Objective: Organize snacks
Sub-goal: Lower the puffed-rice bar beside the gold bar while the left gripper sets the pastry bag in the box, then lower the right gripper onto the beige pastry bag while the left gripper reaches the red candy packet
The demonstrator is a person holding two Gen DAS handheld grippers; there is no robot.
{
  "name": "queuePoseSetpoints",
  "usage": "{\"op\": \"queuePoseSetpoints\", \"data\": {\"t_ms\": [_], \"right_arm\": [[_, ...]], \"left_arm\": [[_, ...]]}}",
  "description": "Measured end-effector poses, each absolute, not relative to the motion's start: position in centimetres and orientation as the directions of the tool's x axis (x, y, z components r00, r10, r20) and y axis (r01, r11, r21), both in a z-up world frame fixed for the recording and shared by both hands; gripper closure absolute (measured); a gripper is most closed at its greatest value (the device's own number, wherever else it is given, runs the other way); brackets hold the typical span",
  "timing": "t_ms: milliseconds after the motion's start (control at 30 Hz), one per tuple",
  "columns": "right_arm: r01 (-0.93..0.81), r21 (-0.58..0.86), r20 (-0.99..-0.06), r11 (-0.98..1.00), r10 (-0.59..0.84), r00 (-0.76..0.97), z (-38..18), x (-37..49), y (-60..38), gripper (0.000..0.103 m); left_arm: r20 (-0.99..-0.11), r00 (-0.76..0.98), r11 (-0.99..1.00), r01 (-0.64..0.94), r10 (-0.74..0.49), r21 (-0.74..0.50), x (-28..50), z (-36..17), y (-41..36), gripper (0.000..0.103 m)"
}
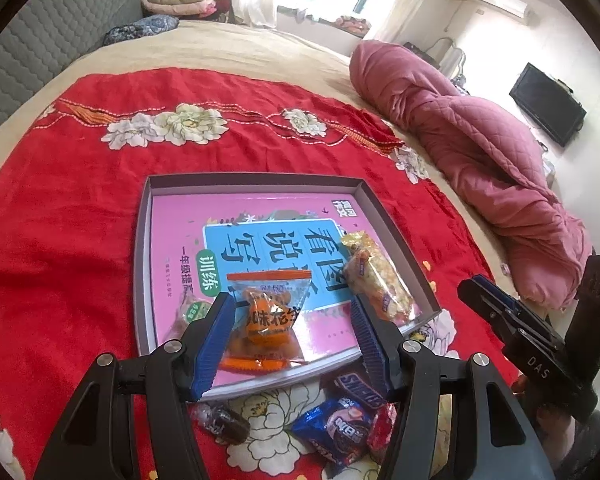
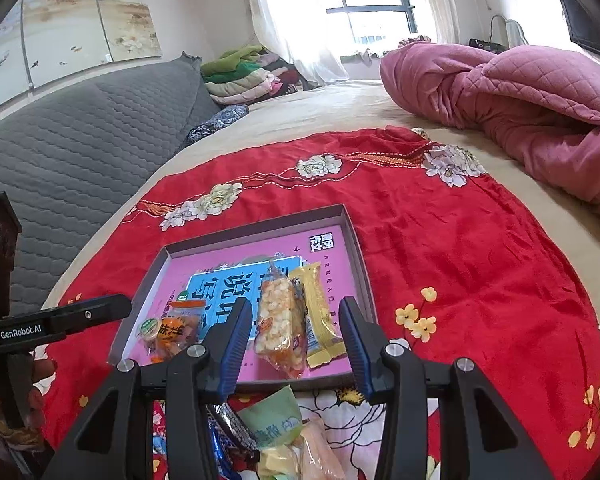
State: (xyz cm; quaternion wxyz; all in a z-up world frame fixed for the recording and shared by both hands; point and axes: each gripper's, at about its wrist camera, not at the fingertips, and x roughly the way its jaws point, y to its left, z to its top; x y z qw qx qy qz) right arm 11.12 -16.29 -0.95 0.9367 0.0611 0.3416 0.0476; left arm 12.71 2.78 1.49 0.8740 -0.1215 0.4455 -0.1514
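Observation:
A shallow grey box lined with a pink book cover lies on a red floral blanket; it also shows in the right wrist view. My left gripper is open around an orange snack packet lying in the box. A popcorn bar lies in the box at the right. My right gripper is open over that popcorn bar, beside a yellow bar. Loose snacks lie in front of the box: a Snickers, a blue Oreo pack and a green packet.
A rolled pink quilt lies on the bed to the right. A grey padded headboard and folded clothes are at the far side. A small green-labelled snack lies in the box's left corner.

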Motion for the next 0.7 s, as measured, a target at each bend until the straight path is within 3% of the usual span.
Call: {"op": "queuePoseSetpoints", "data": {"t_ms": [300, 700], "right_arm": [[-0.104, 0.130, -0.662, 0.986, 0.165, 0.731, -1.0, 8.6, -15.4, 0.058], [-0.044, 0.125, -0.718, 0.991, 0.122, 0.685, -2.0, 6.2, -18.0, 0.058]], "left_arm": [[-0.748, 0.528, 0.914, 0.181, -0.402, -0.363, 10.9, 1.5, 2.5, 0.041], [-0.764, 0.485, 0.905, 0.210, -0.426, -0.371, 8.7, 0.9, 1.7, 0.041]]}}
